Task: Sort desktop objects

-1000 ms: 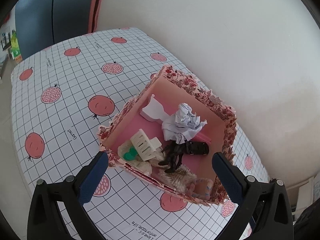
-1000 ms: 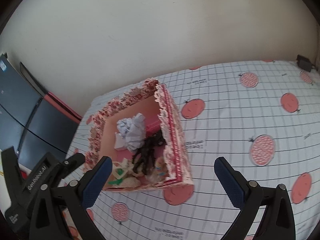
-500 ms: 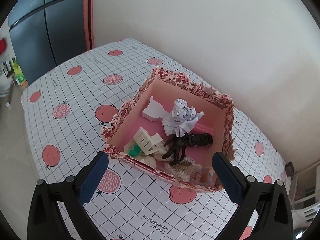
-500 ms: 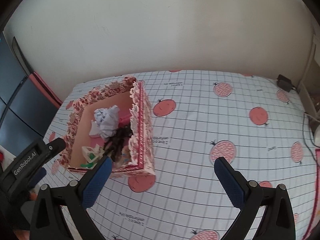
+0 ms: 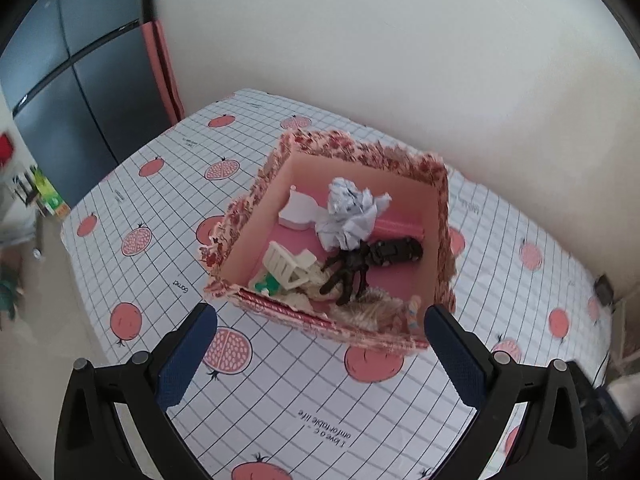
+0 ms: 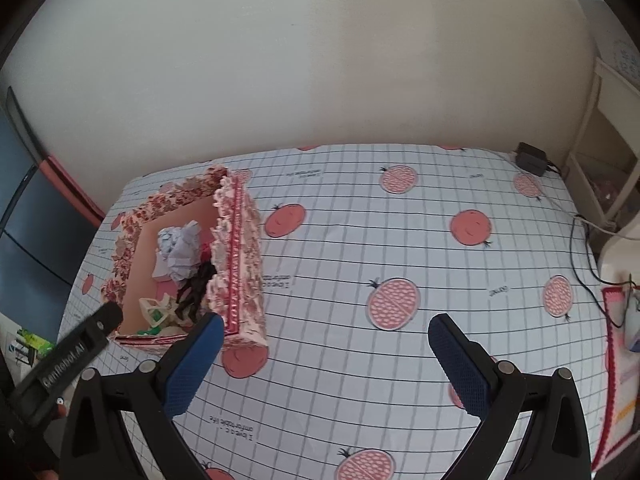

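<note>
A floral box [image 5: 442,216] sits near the wall on the pomegranate-print tablecloth [image 5: 280,392], holding crumpled paper [image 5: 352,216], a black toy car [image 5: 394,252], a dark spider figure [image 5: 346,276] and white plastic pieces [image 5: 288,264]. Both the left gripper [image 5: 320,344] and the right gripper [image 6: 322,354] hover wide and empty.

**Pink fruit, red flowers, blue pads**

The surface [image 6: 400,240] wears a white cloth ruled in a thin dark grid and dotted with coral-pink pomegranates, some whole and plain, some cut and speckled with seeds. The box [image 5: 442,216] has red-and-cream floral walls outside, peach inside, and a bright pink floor. In it lie a white-and-pale-blue crumpled paper [image 5: 352,216], a black toy car [image 5: 396,251], a dark brown spider [image 5: 346,274], a cream chair [image 5: 286,265] and a green piece [image 5: 268,284]. Both grippers are black with textured navy-blue pads [image 6: 192,364]. The wall [image 6: 320,60] is off-white.
</note>
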`<state>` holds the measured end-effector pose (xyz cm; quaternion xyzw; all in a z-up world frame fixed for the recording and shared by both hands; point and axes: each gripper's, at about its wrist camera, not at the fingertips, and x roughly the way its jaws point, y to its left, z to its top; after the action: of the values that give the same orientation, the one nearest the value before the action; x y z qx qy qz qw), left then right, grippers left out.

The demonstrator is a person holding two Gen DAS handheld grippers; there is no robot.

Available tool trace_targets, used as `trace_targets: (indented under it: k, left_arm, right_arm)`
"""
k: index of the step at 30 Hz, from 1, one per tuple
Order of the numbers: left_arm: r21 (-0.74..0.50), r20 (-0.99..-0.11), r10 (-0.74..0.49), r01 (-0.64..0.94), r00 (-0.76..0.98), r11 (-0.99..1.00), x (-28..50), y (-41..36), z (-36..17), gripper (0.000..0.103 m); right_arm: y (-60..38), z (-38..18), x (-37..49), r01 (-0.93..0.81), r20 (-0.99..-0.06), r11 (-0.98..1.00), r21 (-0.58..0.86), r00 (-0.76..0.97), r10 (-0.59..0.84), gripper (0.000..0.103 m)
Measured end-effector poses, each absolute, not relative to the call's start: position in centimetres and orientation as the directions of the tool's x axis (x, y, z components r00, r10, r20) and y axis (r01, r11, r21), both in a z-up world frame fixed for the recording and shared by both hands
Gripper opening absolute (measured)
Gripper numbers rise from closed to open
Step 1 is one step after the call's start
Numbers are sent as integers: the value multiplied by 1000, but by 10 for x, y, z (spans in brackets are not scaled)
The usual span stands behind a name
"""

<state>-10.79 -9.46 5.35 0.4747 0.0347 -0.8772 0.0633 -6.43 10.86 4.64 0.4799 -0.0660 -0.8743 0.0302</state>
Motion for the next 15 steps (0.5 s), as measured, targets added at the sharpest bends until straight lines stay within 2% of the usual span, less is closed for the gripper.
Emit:
trace_targets:
  k: [15]
  left_arm:
    - [13,-878,-27,33,-479,-999,-91,-48,42,103]
  right_arm:
    - [150,48,-60,-58,-849,-988,141,-521,-91,103]
